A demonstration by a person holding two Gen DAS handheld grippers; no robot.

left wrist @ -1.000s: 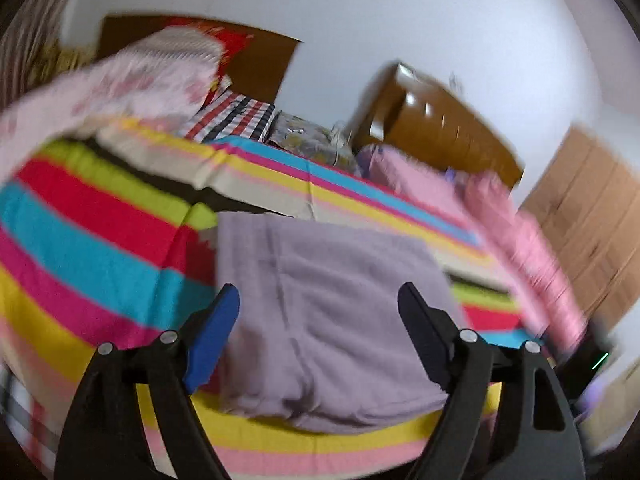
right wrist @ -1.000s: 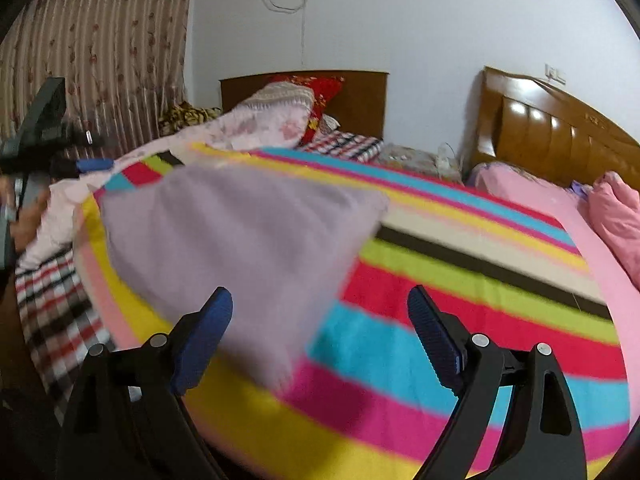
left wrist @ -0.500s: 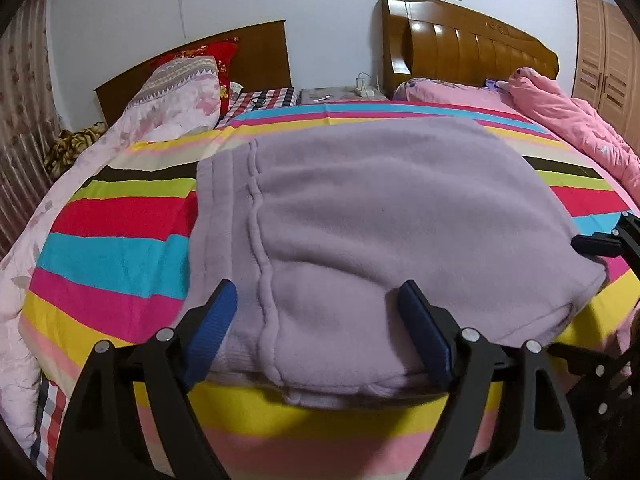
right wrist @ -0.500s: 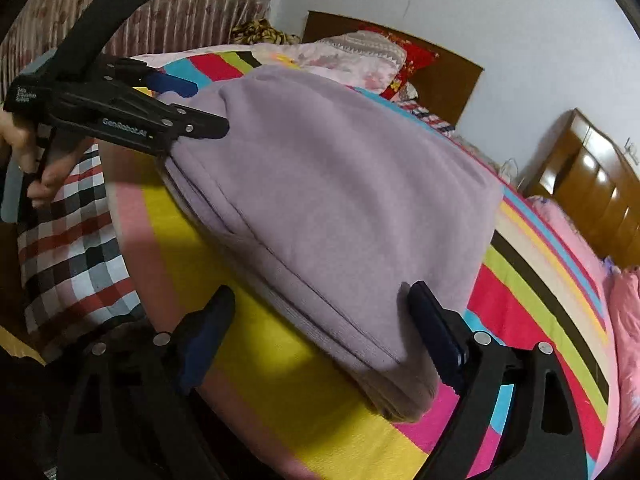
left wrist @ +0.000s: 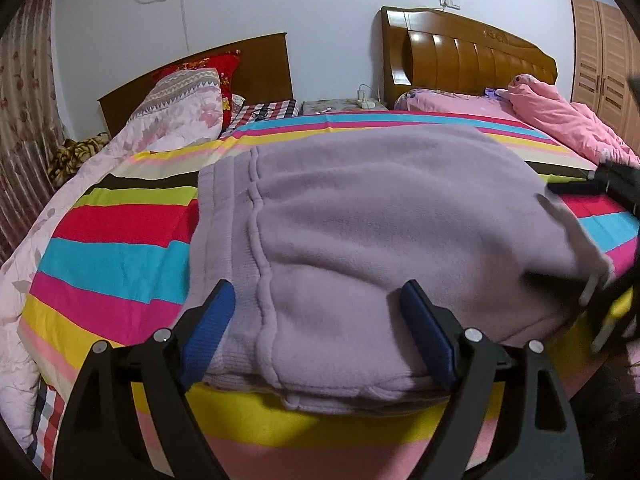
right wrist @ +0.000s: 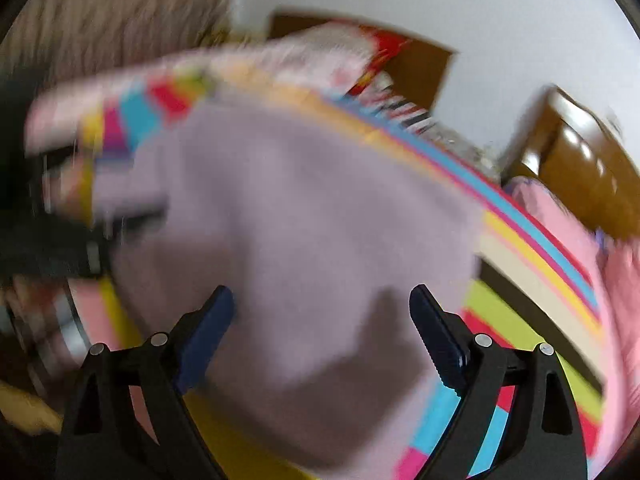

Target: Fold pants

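Lilac fleece pants (left wrist: 380, 232) lie folded in a thick stack on a striped bedspread (left wrist: 112, 264), near the bed's front edge. My left gripper (left wrist: 318, 334) hovers open over the stack's near edge, its blue pads either side of the cloth and not pressing it. In the right wrist view, which is blurred, the pants (right wrist: 304, 240) fill the middle and my right gripper (right wrist: 322, 340) stands open above their near corner. The right gripper shows as a dark blurred shape (left wrist: 600, 280) at the right edge of the left wrist view.
A floral quilt and pillows (left wrist: 176, 108) lie at the back left before a dark headboard. A second bed with pink bedding (left wrist: 560, 120) and a wooden headboard (left wrist: 460, 60) stands at the right. A curtain (left wrist: 20, 120) hangs left. A wardrobe (left wrist: 604, 52) is far right.
The left gripper dropped and levelled over the stack's near edge, then held still. The right gripper swung across the pants; its view is now blurred.
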